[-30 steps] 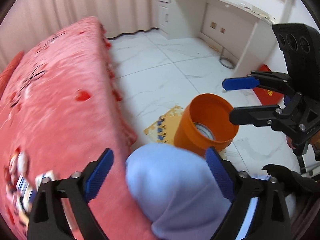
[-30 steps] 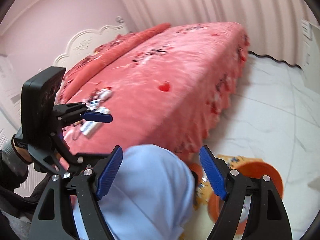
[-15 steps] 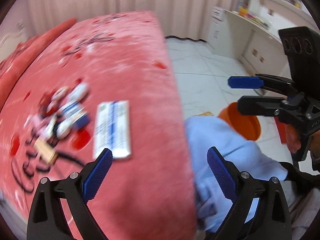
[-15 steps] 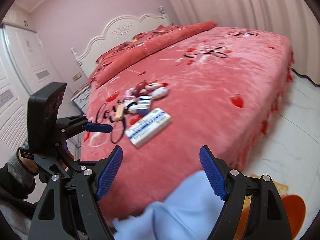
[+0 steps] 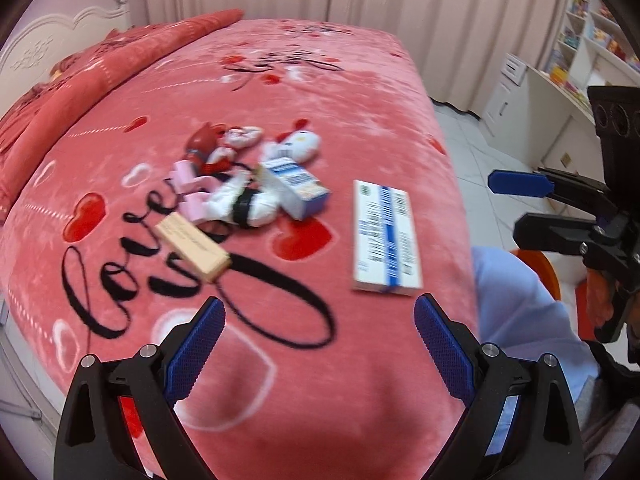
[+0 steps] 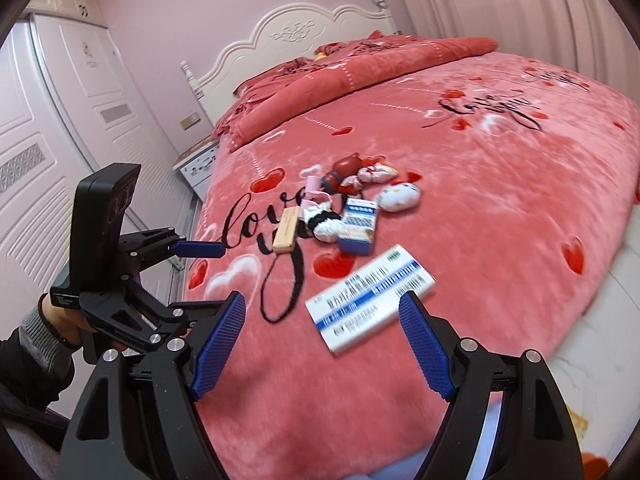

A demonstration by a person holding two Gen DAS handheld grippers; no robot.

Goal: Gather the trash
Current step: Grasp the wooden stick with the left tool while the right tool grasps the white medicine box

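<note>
In the left wrist view, the left gripper [image 5: 318, 344] is seen spread wide with nothing between its blue pads [image 5: 196, 346]. It is held above the near edge of a pink bed cover [image 5: 360, 100]. A long white and blue box [image 5: 385, 238] lies flat on the cover, ahead of the gripper and slightly to the right of its middle line, apart from both pads. Further ahead and to the left, a small blue and white carton [image 5: 296, 190] is found, touching a crumpled white piece with a black band [image 5: 244, 208]. A tan wooden block [image 5: 193, 246] lies to the left of them, and small soft toys [image 5: 296, 145] are placed behind. Nothing lies between the gripper and the long box. At the right edge, the right gripper [image 5: 516, 208] is seen from the side, also released and holding nothing, and behind a light blue cloth [image 5: 520, 312] a part of an orange bin [image 5: 548, 272] is visible on the floor.

In the right wrist view, the right gripper [image 6: 320, 348] is open. The long box [image 6: 370, 298] lies just beyond the tips, its near end close to the right pad [image 6: 424, 344]; it cannot be told whether they touch. The carton [image 6: 358, 226], the block [image 6: 286, 236] and the toys [image 6: 400, 196] are gathered further behind it. The left gripper [image 6: 208, 276] is seen at the left, over the edge of the bed, released too.
</note>
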